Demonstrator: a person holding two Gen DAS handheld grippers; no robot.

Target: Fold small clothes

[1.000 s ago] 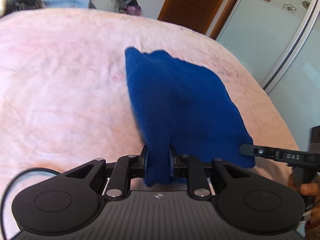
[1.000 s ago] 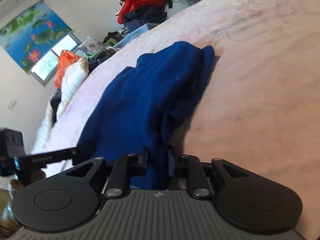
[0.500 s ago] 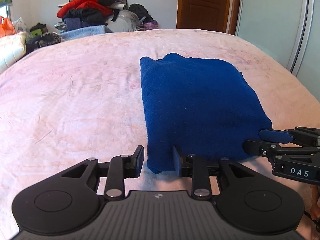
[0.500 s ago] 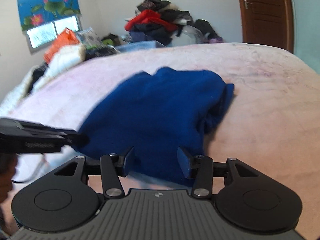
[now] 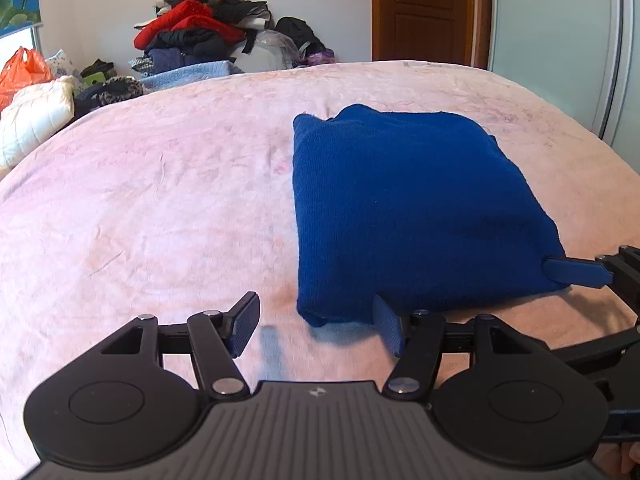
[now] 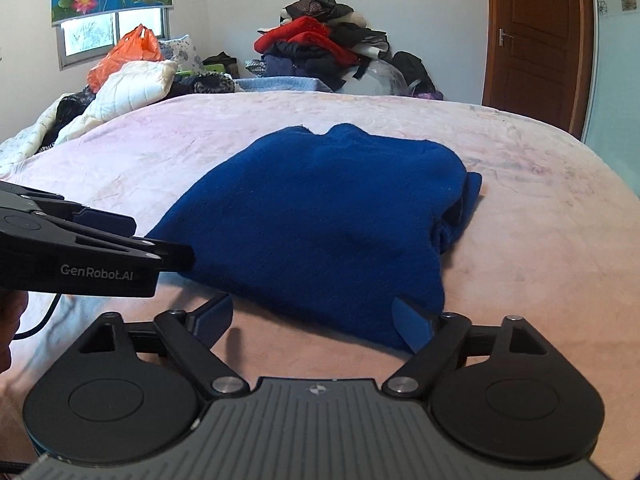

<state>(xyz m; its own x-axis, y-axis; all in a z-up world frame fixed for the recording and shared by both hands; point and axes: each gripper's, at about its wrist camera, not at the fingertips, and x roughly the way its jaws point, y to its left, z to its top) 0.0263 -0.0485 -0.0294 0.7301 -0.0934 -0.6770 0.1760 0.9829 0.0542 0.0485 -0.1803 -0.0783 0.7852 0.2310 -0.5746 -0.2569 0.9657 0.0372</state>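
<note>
the left gripper [image 5: 318, 326] and right gripper [image 6: 316, 320] both have their fingers spread and opening wider, released from the folded, deep blue knitted garment [image 5: 408, 208], whose near corners lie just in front of them. a second ago each was clenched on that near edge and lifting it; now the garment rests flat, a soft rough rectangle, on the bed's pale pink fuzzy blanket [image 5: 152, 208].

A second ago both my left gripper [image 5: 318, 326] and right gripper [image 6: 314, 322] pinched the blue garment [image 5: 408, 208] aloft; now my fingers are opening off it, and it lies folded on the bed [image 5: 140, 208].
</note>
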